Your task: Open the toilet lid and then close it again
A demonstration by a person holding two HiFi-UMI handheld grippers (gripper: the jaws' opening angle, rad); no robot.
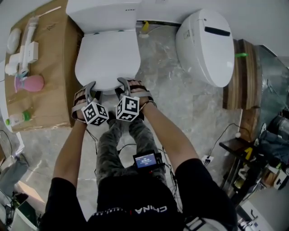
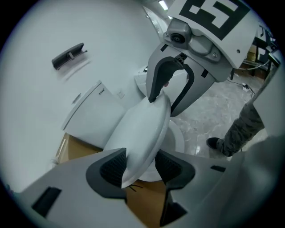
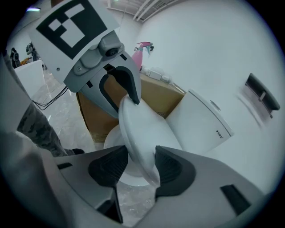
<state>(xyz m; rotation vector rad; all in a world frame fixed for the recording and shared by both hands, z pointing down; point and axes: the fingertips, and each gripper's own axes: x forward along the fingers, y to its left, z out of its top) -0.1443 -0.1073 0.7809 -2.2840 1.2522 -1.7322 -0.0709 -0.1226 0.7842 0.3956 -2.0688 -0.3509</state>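
**Head view:** The toilet lid runs its long axis from the tank toward us, with the rounded front edge nearest our knees. The left gripper and right gripper meet that front edge side by side. A cardboard box crowds the toilet's left flank. To the right, open marble floor stretches to a second toilet. The shirt below carries the word "CHINA", upside down from here.

**Left gripper view:** Our jaws are clamped on the lid's rim, a pad against each face. The lid stands tilted, lifted off the seat, and its hinge end runs back to the tank. A mark on the tank is too small to read. A black fitting sits on the white wall.

**Right gripper view:** These jaws likewise grip the rim, just beside the left gripper's, with bare floor to the left.
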